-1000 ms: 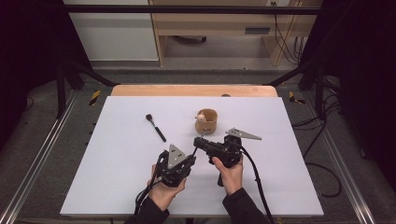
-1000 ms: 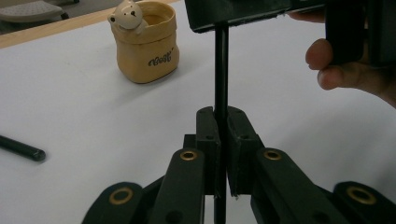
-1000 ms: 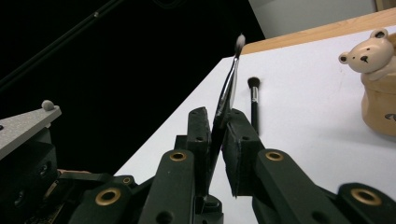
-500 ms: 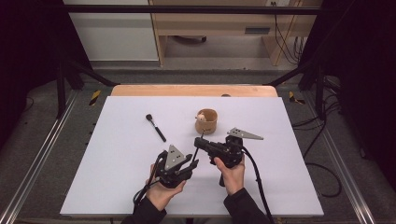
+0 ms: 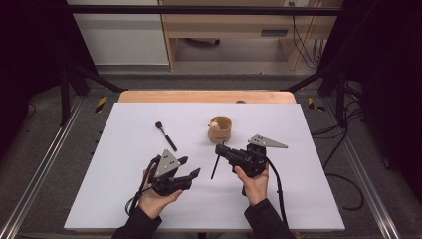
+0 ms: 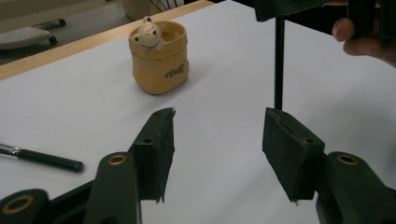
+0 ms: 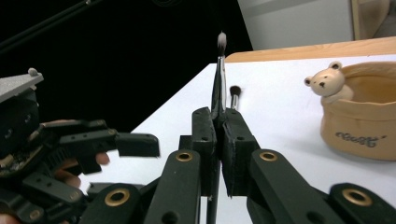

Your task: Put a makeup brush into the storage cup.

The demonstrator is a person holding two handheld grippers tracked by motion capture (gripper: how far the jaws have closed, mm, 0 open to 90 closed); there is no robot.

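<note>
The right gripper [image 7: 215, 154] clamps a makeup brush [image 7: 219, 70] upright near the bear cup [image 5: 220, 128]. The left gripper [image 5: 189, 168], jaws just opening and empty, likely releases it. Another brush [image 5: 165, 135] lies on the worktop [image 5: 308, 189].

Bright even overhead light, soft shadows, dark surroundings, slight softness

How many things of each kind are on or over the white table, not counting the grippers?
Makeup brushes: 2, one lying on the table and one clamped in the right gripper, brush at.
Bear-decorated cups: 1.
Total: 3.
</note>
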